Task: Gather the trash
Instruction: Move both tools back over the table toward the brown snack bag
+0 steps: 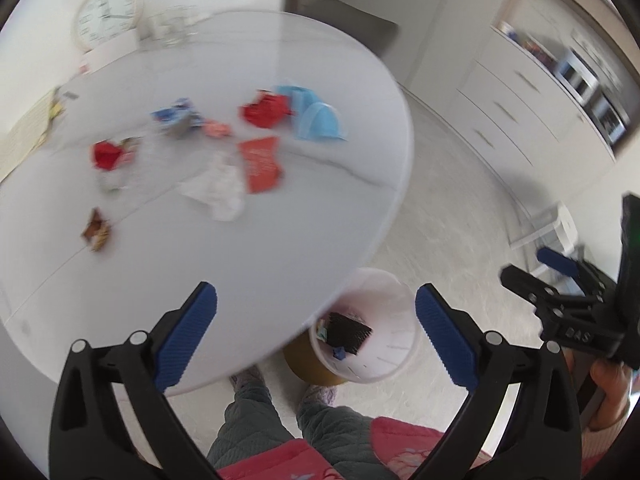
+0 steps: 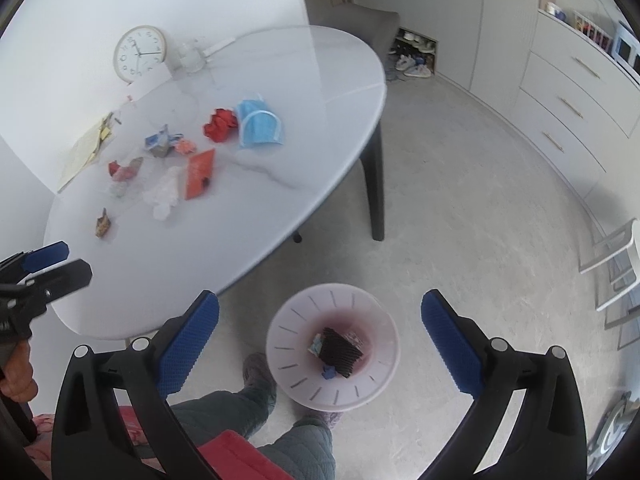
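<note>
Bin (image 2: pixel 334 344) mouth open from above; table (image 2: pixel 240 216) edge just beside; floor right clear

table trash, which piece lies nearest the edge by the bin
The small brown wrapper, alone at the near end of the table. The white tissue, red scraps and blue mask all lie farther back.

Left wrist view: motion blur smears the bench (image 1: pixel 280 240) litter; wrapper print is unreadable. The bench edge hides the bin (image 1: pixel 372 320) rim at 9 o'clock. Right tongs (image 1: pixel 532 276) are cut off at the 3 o'clock frame edge.
</note>
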`<state>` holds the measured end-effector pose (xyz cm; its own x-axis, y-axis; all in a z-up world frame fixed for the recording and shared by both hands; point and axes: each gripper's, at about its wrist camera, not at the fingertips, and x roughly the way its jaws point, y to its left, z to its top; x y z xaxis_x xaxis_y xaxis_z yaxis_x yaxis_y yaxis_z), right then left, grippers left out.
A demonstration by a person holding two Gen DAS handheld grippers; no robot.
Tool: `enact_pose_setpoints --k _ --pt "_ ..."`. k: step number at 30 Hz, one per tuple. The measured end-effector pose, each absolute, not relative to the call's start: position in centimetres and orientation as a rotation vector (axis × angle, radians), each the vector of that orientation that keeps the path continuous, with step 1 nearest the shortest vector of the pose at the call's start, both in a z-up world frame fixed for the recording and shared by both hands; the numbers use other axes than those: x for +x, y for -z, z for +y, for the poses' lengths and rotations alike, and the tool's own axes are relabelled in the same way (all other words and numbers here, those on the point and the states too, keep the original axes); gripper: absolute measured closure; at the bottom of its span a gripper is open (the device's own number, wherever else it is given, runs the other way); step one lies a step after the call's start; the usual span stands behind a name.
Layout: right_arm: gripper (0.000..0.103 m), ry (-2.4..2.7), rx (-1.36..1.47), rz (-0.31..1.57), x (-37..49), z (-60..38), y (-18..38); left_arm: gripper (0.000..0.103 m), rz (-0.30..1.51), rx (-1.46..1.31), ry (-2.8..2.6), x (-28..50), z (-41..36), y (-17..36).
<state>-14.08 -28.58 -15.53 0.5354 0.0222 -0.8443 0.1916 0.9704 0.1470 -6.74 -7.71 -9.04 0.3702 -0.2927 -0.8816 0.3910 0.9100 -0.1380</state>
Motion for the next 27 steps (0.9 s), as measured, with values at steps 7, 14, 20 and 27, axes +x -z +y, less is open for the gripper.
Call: enact_pose_setpoints --k 7,14,20,27 --pt "0.003 0.052 0.193 1.019 -10.6 -24.3 15.3 0.008 1.094 0.038 0.302 -3.2 -1.2 9.0" --pt "0.003 -0.002 0.173 1.044 -7.1 -20.0 16.0 0.008 1.076 0.063 0.210 0.1 4.8 10.2" --pt "0.003 -0.052 0.166 1.063 -3.5 -16.0 17.3 0.008 1.100 0.043 0.202 2.5 8.6 12.0" --pt "0.003 -0.093 0.157 1.079 0.5 -11.7 19.2 0.008 1.150 0.019 0.179 5.6 12.3 15.4"
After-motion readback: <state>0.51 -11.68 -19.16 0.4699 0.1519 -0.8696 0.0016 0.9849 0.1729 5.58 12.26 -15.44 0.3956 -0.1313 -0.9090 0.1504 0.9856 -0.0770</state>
